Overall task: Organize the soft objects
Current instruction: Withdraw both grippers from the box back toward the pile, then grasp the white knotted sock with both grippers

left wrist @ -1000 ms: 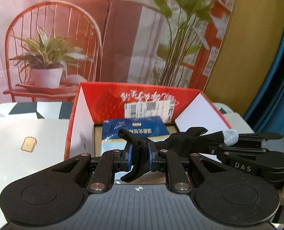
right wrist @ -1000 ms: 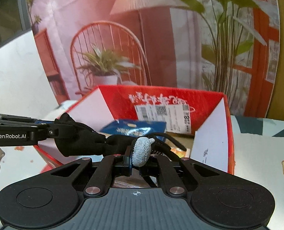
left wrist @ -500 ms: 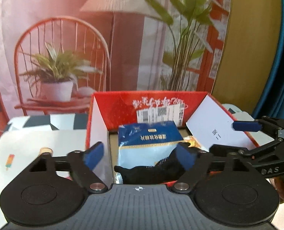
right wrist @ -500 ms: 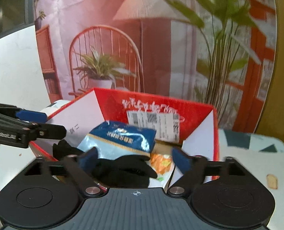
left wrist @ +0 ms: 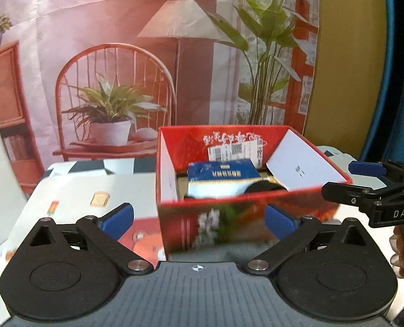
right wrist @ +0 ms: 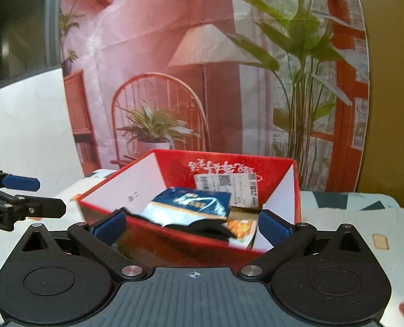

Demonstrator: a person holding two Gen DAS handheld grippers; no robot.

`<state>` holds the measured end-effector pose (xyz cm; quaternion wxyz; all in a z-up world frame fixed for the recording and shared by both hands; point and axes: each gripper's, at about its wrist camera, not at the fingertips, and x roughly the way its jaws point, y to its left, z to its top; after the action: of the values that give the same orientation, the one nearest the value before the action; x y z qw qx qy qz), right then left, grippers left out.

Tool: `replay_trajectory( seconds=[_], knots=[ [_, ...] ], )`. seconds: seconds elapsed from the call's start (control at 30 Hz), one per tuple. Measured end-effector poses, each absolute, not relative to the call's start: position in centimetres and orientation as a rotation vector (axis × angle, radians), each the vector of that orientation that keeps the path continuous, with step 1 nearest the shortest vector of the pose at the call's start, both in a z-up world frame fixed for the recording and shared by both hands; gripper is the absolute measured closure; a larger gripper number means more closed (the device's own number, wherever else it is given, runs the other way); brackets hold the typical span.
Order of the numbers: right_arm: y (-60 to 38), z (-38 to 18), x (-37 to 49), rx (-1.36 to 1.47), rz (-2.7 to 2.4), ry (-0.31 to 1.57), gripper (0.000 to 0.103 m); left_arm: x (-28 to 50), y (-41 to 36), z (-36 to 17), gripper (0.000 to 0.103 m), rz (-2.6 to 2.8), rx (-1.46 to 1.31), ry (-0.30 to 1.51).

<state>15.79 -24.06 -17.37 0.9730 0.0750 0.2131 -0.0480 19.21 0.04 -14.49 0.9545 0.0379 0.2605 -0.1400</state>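
A black glove (right wrist: 210, 227) lies inside the red cardboard box (right wrist: 191, 241), partly under a blue and white packet (right wrist: 191, 204). In the left wrist view the glove (left wrist: 262, 186) shows as a dark patch behind the packet (left wrist: 221, 178) in the box (left wrist: 229, 218). My left gripper (left wrist: 199, 219) is open and empty in front of the box. My right gripper (right wrist: 192, 222) is open and empty at the box's near wall. Each gripper also shows from the side in the other view, the right one (left wrist: 365, 182) and the left one (right wrist: 19, 193).
An orange snack packet (right wrist: 241, 230) lies in the box beside the glove. The table has a white cloth with printed pictures (left wrist: 79, 199). A printed backdrop of a chair, lamp and plants (left wrist: 147, 68) stands right behind the box.
Both grippers were shut on the black glove above the box. They opened, the glove dropped into the box, and both grippers have drawn back and up from it.
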Motion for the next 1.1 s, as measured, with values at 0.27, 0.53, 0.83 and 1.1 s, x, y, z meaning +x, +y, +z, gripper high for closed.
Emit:
replay_trajectory(
  seconds=[0.27,0.53,0.83,1.1],
  knots=[
    [-22.2,-20.1,10.9,0.227,-0.077,0.438,0.0,14.4,1.6,-17.9,0.0,-0.268,0.032,0.598],
    [-21.2,-23.5,8.6,0.236,-0.166,0.524,0.0,12.1,1.9,-20.7,0.001,-0.251,-0.001,0.626],
    [-21.9,-27.8,7.5,0.274,-0.199,0.64,0.0,12.3,3.4,-23.4,0.013,-0.207,-0.126,0.691],
    [-22.3,-29.6,7.5,0.28,-0.204,0.654,0.0,12.8,4.1,-25.5,0.038,-0.198,-0.176,0.755]
  ],
)
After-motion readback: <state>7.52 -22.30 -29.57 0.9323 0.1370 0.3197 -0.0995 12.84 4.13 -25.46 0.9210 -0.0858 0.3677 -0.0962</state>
